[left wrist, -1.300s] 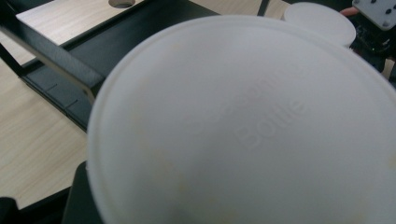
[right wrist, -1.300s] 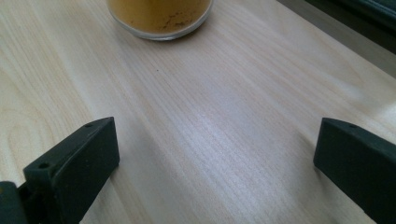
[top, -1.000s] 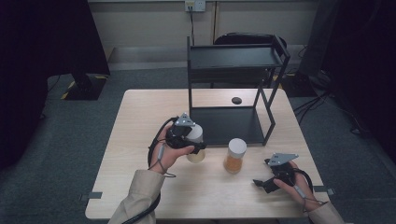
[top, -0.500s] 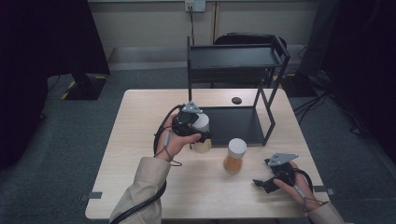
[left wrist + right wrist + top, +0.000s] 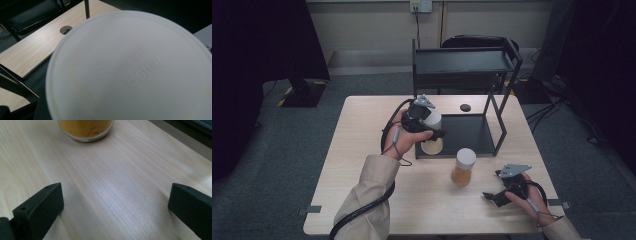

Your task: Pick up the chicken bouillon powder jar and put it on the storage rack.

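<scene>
High view: left gripper (image 5: 428, 131) clamps a white-lidded jar (image 5: 432, 134), held above the front-left corner of the black rack (image 5: 472, 131). Right gripper (image 5: 498, 194) rests on the surface (image 5: 357, 165), jaws spread, empty.
Left gripper view: jar lid (image 5: 130, 70) up close.
Right gripper view: orange jar (image 5: 86, 128) ahead, well apart from the jaws.

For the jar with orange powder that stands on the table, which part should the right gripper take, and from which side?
Probably the round glass body of the orange jar, below its white lid. It stands upright, so the open right gripper can come level from its own side.
</scene>
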Demonstrator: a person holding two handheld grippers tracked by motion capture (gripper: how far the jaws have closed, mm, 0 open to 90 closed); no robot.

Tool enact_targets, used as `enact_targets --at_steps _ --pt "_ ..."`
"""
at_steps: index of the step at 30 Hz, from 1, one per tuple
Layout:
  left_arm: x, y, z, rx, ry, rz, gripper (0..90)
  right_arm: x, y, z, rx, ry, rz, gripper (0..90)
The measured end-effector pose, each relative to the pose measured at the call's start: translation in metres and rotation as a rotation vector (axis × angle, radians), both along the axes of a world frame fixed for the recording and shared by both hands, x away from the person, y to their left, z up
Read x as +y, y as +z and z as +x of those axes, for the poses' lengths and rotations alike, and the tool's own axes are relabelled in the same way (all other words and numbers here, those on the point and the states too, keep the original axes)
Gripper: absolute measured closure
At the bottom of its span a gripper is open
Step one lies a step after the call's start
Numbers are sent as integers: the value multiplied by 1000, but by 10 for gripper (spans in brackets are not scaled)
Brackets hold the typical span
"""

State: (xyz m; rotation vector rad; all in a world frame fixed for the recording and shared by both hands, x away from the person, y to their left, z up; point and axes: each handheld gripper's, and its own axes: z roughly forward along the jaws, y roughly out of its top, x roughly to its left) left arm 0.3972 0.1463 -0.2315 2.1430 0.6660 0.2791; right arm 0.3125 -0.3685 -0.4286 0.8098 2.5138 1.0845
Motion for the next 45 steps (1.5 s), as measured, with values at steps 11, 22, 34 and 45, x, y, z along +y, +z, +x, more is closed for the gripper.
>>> enact_targets --at_steps 11,22,34,45 --pt "-8 28 7 -12 -4 5 351 0 0 0 0 0 0 0" --pt "-19 56 18 -19 -28 21 352 0 0 0 0 0 0 0" --pt "-26 91 29 -33 -38 37 352 0 0 0 0 0 0 0" --pt "-29 120 35 -44 -42 40 352 0 0 0 0 0 0 0"
